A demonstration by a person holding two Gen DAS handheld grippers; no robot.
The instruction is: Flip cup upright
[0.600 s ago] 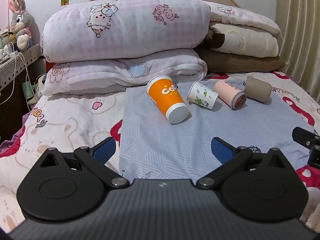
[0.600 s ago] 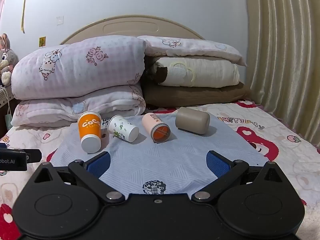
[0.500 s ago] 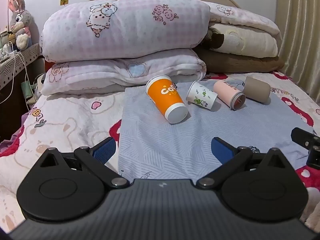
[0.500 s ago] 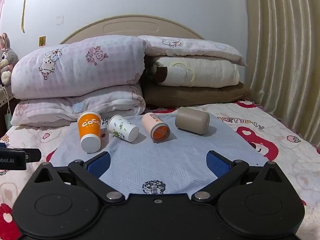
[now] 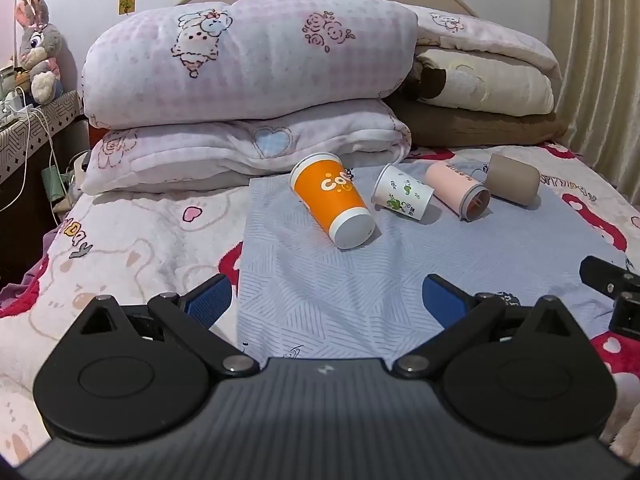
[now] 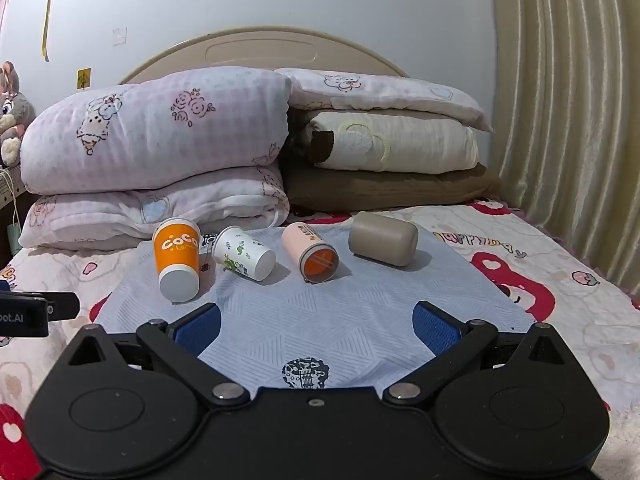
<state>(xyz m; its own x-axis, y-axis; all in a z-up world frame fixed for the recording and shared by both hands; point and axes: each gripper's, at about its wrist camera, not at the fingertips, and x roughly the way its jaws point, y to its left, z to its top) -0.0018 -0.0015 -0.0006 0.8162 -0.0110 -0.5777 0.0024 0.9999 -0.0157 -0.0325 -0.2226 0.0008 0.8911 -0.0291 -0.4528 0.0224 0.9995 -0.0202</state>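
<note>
Several cups lie on their sides on a light blue mat (image 5: 320, 280) (image 6: 360, 304) on the bed: an orange cup (image 5: 331, 199) (image 6: 177, 258), a white cup with green leaves (image 5: 402, 197) (image 6: 244, 253), a pink cup (image 5: 456, 190) (image 6: 310, 254) and a taupe cup (image 5: 512, 179) (image 6: 383, 238). My left gripper (image 5: 326, 300) is open and empty, short of the orange cup. My right gripper (image 6: 316, 326) is open and empty, short of the pink cup.
Folded quilts and pillows (image 5: 248, 60) (image 6: 384, 140) are stacked behind the cups against the headboard. A curtain (image 6: 560, 120) hangs on the right. A plush rabbit (image 5: 38, 46) sits on a side table at left. Each gripper's tip shows at the other view's edge.
Both grippers have crept slightly forward toward the cups. The cups have not moved and both grippers stay open.
</note>
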